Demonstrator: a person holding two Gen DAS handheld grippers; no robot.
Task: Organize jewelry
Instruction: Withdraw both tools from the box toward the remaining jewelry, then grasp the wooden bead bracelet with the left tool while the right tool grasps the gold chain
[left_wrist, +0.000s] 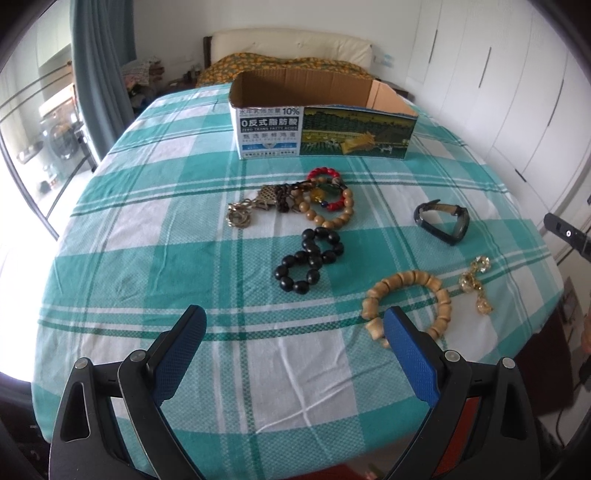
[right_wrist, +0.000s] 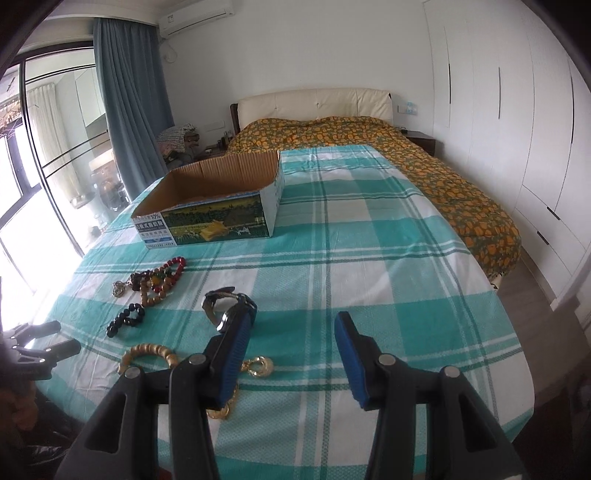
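My left gripper (left_wrist: 293, 328) is nearest, its 2 blue-padded jaws spread wide with nothing between them, hanging over the green-and-white checked cloth (left_wrist: 155, 258). Its right-hand finger hides part of a tan wooden bead bracelet (left_wrist: 406, 299) lying flat on the cloth. Just beside that bracelet, toward the cloth's right edge, I see a gold chain (left_wrist: 474, 284). Farther in sits a black bead bracelet (left_wrist: 308, 260) twisted into a figure 8, and beyond it a tangled heap of bead strings (left_wrist: 321, 195) in red, tan and dark brown, with a brass-coloured trinket (left_wrist: 240, 216) at its left end. A dark wristwatch (left_wrist: 443, 221) lies apart to the right, its strap closed in a loop.

Behind all of this stands an open cardboard box (left_wrist: 325, 136), upright, with printed sides; from the right camera I can see no jewelry inside it, though its floor is mostly hidden.

My right gripper (right_wrist: 293, 347) also has its jaws apart and holds nothing. In its view the left finger overlaps the watch and the gold chain, but whether it touches either I cannot tell. The left gripper shows at that view's left edge.
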